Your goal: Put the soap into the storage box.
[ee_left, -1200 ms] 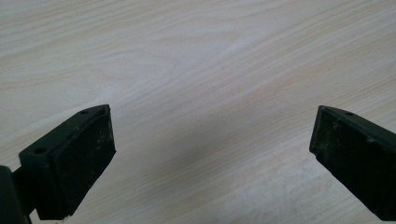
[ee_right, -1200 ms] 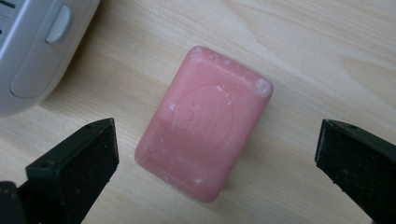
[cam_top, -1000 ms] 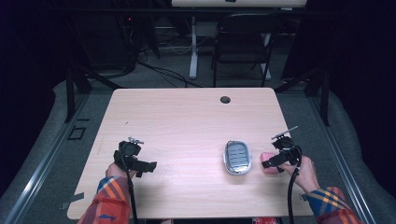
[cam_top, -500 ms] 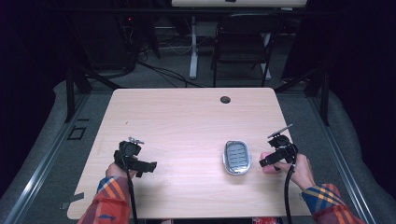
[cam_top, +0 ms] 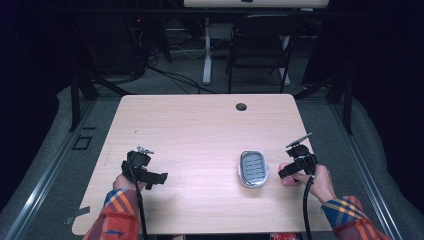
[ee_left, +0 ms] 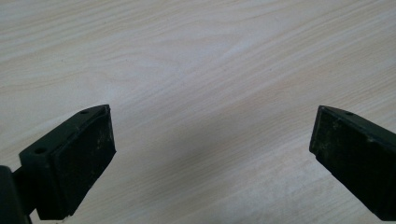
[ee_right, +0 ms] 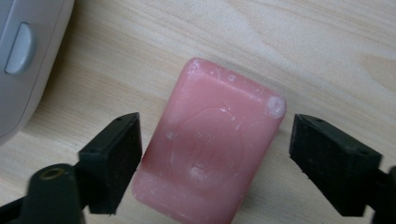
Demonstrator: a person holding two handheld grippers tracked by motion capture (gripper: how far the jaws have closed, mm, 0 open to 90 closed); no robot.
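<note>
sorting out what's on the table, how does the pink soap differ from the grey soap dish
The pink soap is a solid pink block; the grey soap dish is a slotted silvery-grey tray. The soap is smaller than the dish. The soap lies between the right gripper fingers, which have just been closing; the dish sits free. Both lie flat on the wooden table.

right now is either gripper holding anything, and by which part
Nothing is held yet. The right gripper has been closing around the pink soap bar, its fingers flanking the long sides. The left gripper is open.

Both sleeves are plaid in orange, blue and yellow. The left gripper (cam_top: 161, 178) and right gripper (cam_top: 281, 173) are black, each trailing a black cable. Their jaws are blocky black pads with small screw holes.
</note>
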